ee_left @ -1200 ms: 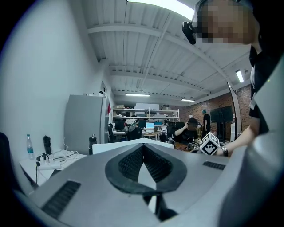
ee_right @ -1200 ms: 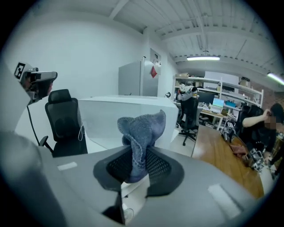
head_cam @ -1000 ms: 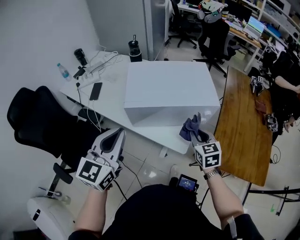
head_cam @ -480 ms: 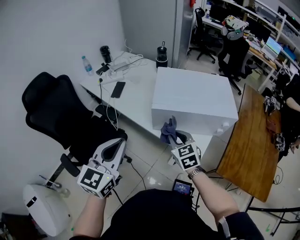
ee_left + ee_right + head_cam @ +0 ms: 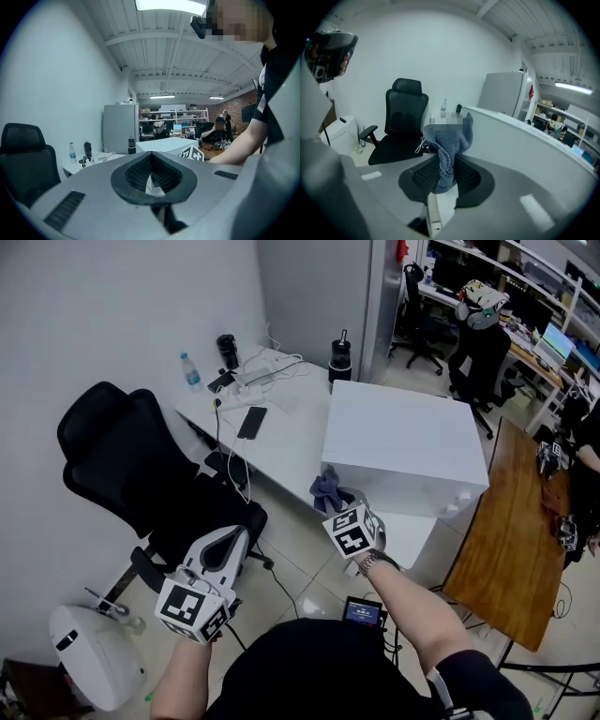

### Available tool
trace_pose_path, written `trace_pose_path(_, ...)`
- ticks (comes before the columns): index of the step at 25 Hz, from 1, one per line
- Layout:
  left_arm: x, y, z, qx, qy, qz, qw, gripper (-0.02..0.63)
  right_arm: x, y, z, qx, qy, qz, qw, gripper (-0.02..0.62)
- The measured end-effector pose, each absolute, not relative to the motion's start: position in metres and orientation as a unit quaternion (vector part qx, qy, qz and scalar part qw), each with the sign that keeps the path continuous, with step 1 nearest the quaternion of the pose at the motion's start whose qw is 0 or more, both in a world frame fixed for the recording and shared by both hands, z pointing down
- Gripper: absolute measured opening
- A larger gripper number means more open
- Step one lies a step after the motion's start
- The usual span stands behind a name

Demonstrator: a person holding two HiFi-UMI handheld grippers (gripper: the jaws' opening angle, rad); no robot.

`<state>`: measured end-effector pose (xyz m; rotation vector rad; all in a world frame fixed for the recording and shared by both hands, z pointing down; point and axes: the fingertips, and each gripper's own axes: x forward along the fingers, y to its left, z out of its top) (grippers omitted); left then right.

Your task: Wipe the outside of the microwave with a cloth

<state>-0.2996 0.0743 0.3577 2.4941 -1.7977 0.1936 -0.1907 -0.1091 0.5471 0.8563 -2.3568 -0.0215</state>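
- Head view: we are holding the left gripper low over the floor beside the black chair, its jaws together and empty. Our right gripper is clamping the blue cloth close to the near corner of the white microwave on the white table.
- Left gripper view: we are seeing the jaws pressed together with nothing between them, and the microwave beyond.
- Right gripper view: we are pinching the cloth between the pads, with the microwave's wall close on the right.

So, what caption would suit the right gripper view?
Right gripper clamps a blue-grey cloth beside the white microwave.
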Motion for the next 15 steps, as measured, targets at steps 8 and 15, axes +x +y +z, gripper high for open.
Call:
trace_pose_path(8, -0.303, 0.07, 0.36, 0.814, -0.576, 0.06, 0.034, 0.005, -0.179, -0.126, 0.551, 0.361, -0.879, 0.012, 0.312, 0.077)
trace_pose_path(15, -0.287, 0.056, 0.365, 0.83, -0.553, 0.055, 0.042, 0.005, -0.139, -0.135, 0.552, 0.398, -0.86, 0.024, 0.317, 0.077)
